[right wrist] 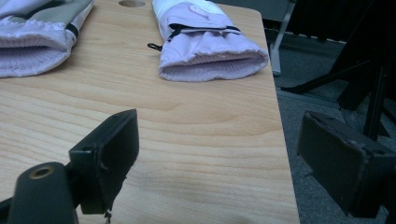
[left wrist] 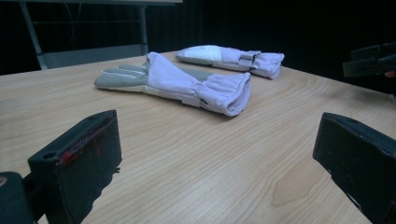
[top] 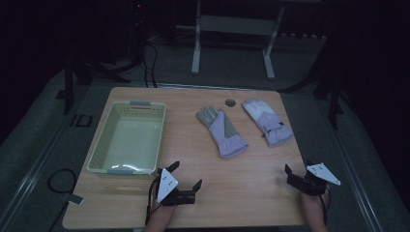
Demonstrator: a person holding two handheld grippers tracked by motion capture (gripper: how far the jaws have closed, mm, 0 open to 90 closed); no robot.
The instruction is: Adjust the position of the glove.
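Wooden table [top: 232,193], dim room: item one, pale basket [top: 128,137] at my left; items two, lilac gloves, near glove [top: 221,130] mid-table, far glove [top: 267,122] just right of it. My left gripper [top: 186,180] and right gripper [top: 296,175] stand wide, holding nothing. Best approach, I judge: take each cuff end squarely.
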